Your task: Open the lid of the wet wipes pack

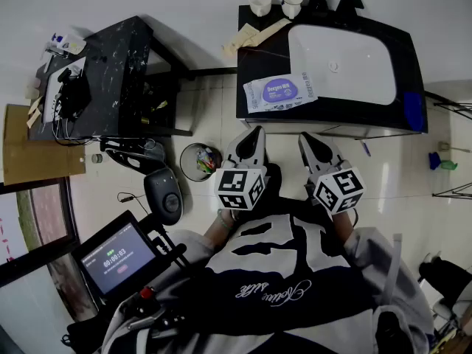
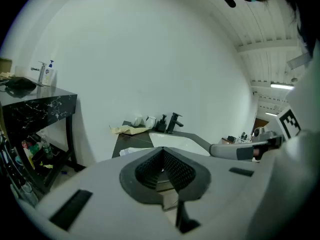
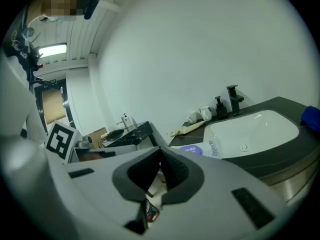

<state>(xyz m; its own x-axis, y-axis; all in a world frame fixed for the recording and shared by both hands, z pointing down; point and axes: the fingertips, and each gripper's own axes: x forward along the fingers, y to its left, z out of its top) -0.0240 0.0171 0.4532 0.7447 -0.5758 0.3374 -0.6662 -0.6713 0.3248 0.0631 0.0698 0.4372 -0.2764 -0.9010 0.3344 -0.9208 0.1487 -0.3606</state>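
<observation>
1. The wet wipes pack (image 1: 281,92) lies flat on the dark counter (image 1: 254,66), just left of the basin and ahead of both grippers. Neither gripper touches it.
2. Nearest, the left gripper (image 1: 258,131) and right gripper (image 1: 304,137) are held side by side in front of the counter's front edge. Each is grey plastic with a cube of black-and-white square markers at its back.
3. In its own view, the left gripper (image 2: 162,151) has its dark ribbed pads pressed together at the tips, with nothing between them. The right gripper (image 3: 160,151) shows the same in its view.
4. The pack is a soft, glossy white film pouch, roughly rectangular, with a purple oval patch facing up at its middle.
5. Its long axis runs left to right along the counter's front edge, with the right end angled slightly farther back.
6. Beside it is the smooth white basin (image 1: 346,65), a rounded rectangle.
7. Farther back lie a crumpled cream cloth (image 1: 254,35), two white cups (image 1: 260,4) and a black faucet (image 1: 348,2).
</observation>
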